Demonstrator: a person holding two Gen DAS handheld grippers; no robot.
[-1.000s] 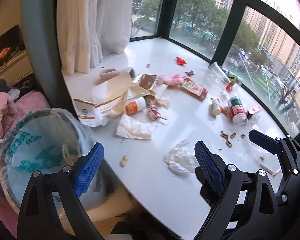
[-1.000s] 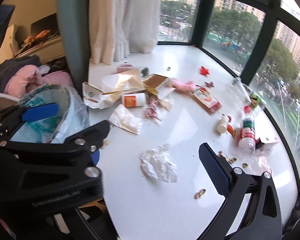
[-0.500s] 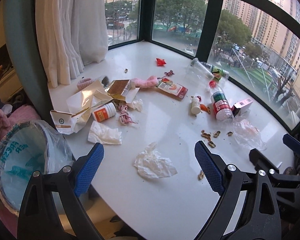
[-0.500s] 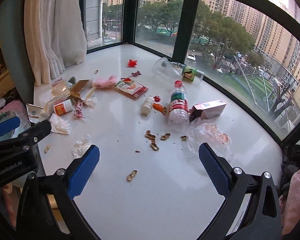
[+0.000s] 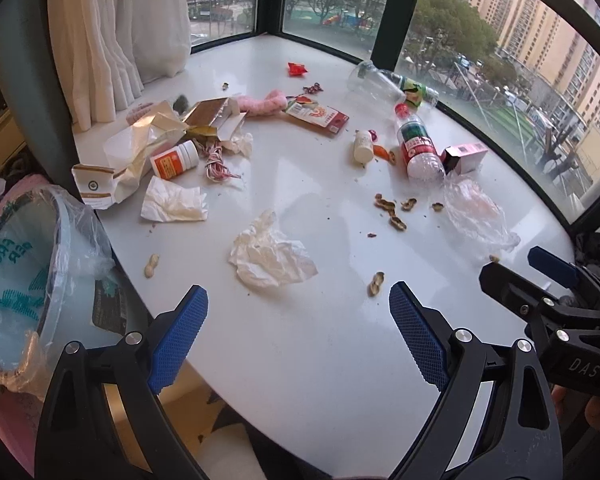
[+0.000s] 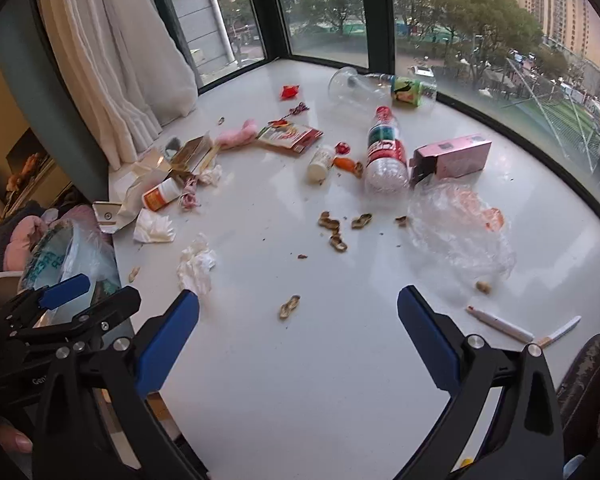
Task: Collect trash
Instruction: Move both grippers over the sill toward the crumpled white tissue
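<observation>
Trash lies scattered over the white sill, none of it yet collected; the lined bin stands off the sill's left edge, its mouth tipped toward the left tongs. Left tongs are spread wide and hold nothing; right tongs are likewise spread and empty. Both hang over the near rim of the sill, apart from every item.

Nearest targets: crumpled tissue just ahead of the left tongs; whole peanut between the right tongs' fingers but beyond their tips.

Probable faults and causes:

- Tissue: soft and light; a shallow pinch may catch only a fold, so that the wad drops short of the bin.
- Peanut and broken shells: small and hard; the pads may close over them and flick them across the glossy surface or off the rim.
- Clear plastic film: thin and slippery; likely to slide out of a light grip, and its edges are hard to judge against the white surface.
- Water bottle: lies on its side; a nudge may roll it into the pink box or onward.
- Bin liner: loose at the rim; a tong finger may snag it during release.
- The two tongs work close together; a crossing reach risks collision.
</observation>
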